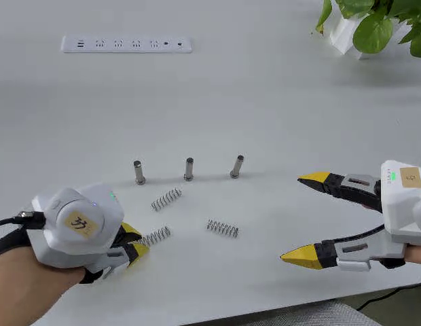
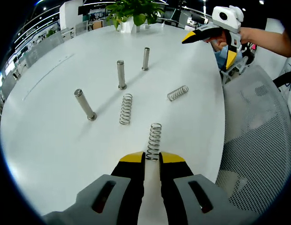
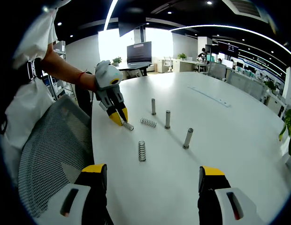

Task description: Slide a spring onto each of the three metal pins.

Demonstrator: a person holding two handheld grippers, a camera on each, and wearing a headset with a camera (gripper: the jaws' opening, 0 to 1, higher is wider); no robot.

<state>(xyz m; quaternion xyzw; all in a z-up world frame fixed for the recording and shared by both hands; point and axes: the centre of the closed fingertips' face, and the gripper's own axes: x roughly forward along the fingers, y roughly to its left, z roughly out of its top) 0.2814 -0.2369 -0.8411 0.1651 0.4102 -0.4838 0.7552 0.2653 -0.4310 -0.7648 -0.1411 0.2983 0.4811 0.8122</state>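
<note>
Three metal pins stand upright in a row on the white table: left pin point(image 1: 139, 172), middle pin point(image 1: 189, 169), right pin point(image 1: 237, 166). Three springs lie in front of them: one point(image 1: 166, 198) near the pins, one point(image 1: 223, 228) to the right, and one point(image 1: 155, 236) at my left gripper point(image 1: 134, 243). In the left gripper view that spring point(image 2: 155, 138) still rests on the table, its near end pinched between the almost closed jaws of the left gripper point(image 2: 152, 157). My right gripper point(image 1: 304, 217) hovers wide open to the right, holding nothing; in its own view point(image 3: 154, 171) the springs and pins lie well ahead.
A white power strip point(image 1: 126, 45) lies at the far left of the table. A potted plant point(image 1: 373, 24) stands at the far right corner. A grey mesh chair point(image 2: 258, 140) sits just off the table's near edge.
</note>
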